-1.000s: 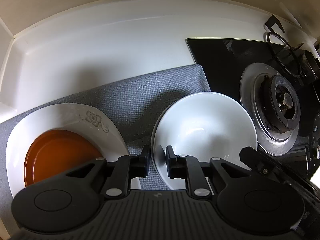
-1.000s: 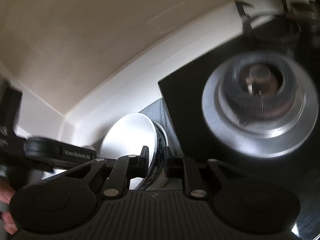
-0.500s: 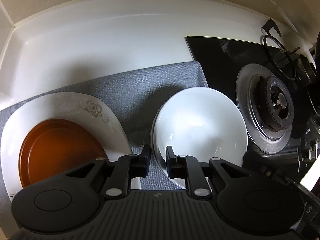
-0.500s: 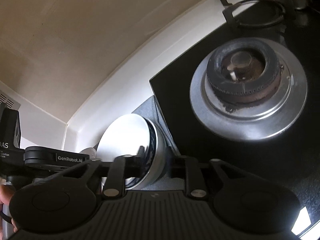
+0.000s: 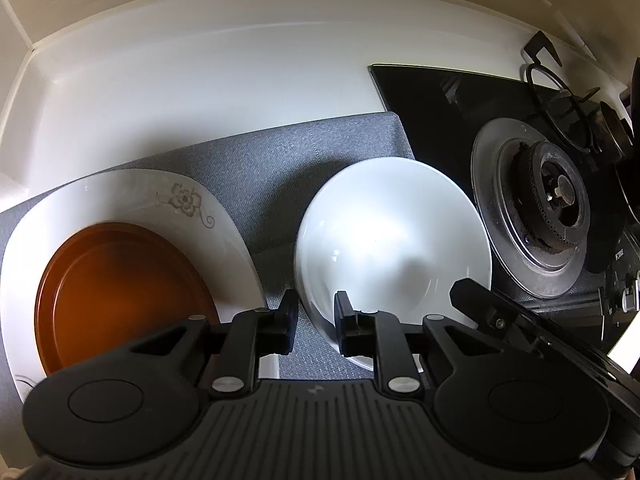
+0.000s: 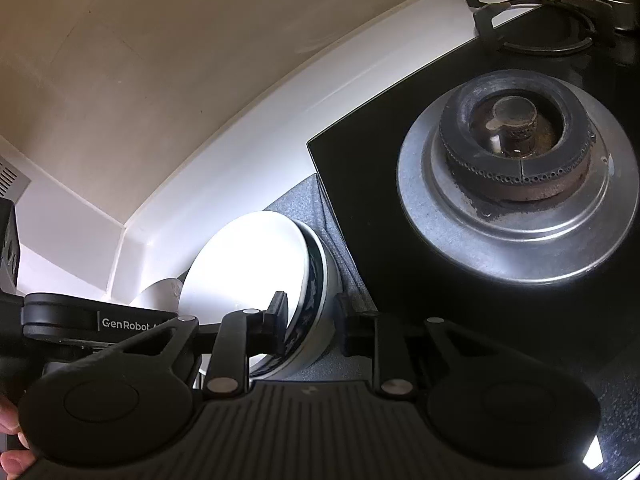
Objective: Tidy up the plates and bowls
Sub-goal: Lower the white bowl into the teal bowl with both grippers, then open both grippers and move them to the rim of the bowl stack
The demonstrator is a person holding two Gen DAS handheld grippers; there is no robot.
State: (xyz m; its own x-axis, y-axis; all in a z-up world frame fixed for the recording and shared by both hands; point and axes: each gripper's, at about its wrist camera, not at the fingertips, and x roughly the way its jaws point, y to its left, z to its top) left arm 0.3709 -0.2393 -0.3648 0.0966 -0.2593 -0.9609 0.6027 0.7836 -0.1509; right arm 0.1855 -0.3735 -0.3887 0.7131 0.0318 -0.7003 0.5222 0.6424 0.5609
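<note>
A white bowl sits on a grey mat. My left gripper has a small gap between its jaws, which straddle the bowl's near rim without clearly clamping it. To the left a brown plate lies on a white flowered plate. In the right wrist view the white bowl rests inside a blue-patterned bowl. My right gripper is open, its jaws on either side of the stacked rims without touching. The left gripper's body shows at that view's left.
A black glass hob with a steel burner lies right of the mat; it also fills the right wrist view. A pan support stands at the back. A white counter and beige wall lie behind.
The right gripper has swung and settled closer over the stacked bowls, its jaws slightly wider. The left gripper has shifted a little; the right gripper's body came back into its view at right.
</note>
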